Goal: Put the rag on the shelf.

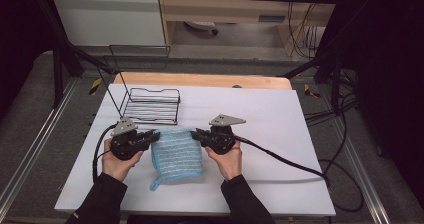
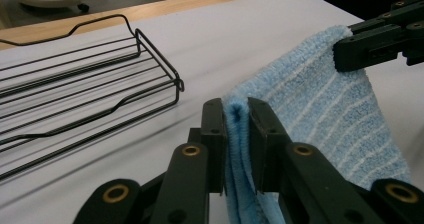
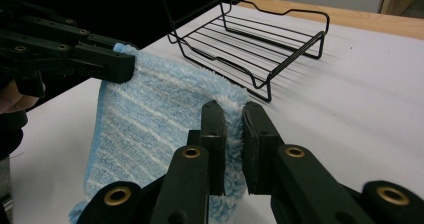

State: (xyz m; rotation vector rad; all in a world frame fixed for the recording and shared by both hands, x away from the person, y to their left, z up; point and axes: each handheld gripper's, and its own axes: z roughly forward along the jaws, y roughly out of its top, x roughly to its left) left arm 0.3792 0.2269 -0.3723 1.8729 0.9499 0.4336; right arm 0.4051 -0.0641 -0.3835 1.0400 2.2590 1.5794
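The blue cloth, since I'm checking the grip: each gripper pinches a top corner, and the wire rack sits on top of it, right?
Not quite. Both grippers pinch the blue cloth, but the high view shows the wire rack standing apart on the table, behind it.

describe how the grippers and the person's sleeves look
Both the left gripper and right gripper are black, with brass-coloured rivets along the linkages, a grey three-cornered plate on top and a black cable trailing off. The sleeves are black.
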